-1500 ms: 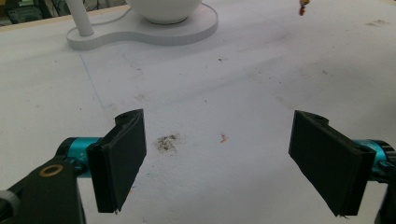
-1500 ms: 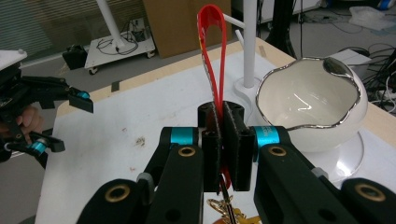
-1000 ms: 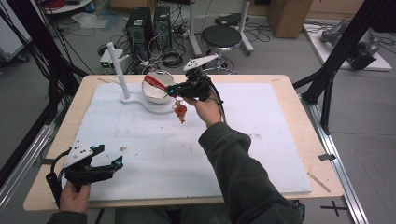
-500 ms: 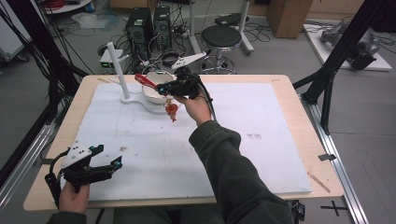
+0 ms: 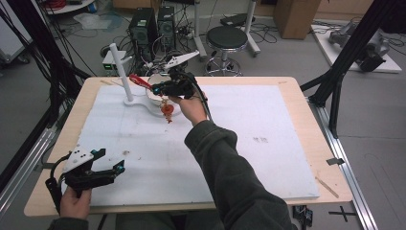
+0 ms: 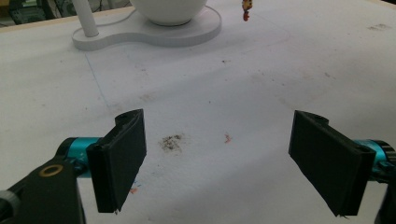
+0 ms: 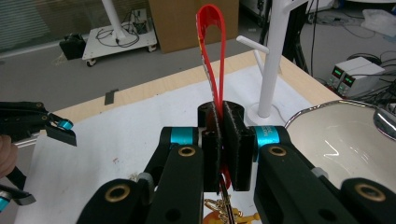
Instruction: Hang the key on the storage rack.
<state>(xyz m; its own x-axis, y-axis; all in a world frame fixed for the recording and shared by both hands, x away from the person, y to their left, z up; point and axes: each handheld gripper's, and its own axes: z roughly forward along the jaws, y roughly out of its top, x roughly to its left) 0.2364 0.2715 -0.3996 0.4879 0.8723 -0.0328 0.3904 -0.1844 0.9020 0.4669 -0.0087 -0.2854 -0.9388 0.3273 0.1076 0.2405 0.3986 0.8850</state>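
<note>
right gripper view: red strap loop (image 7: 211,44) w/ gold charm (image 7: 224,212), upright in right claw (image 7: 223,140)

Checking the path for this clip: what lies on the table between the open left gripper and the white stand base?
Bare white mat, with small dirt smudges, lies between the left gripper and the white stand base in the left gripper view.

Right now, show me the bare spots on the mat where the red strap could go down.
The white mat is bare right of the sleeve, out to its right edge. Another bare stretch lies between the left hand-held gripper and the white stand. The far-left corner is crowded: stand, bowl and the right hand-held gripper shut on the red strap.
</note>
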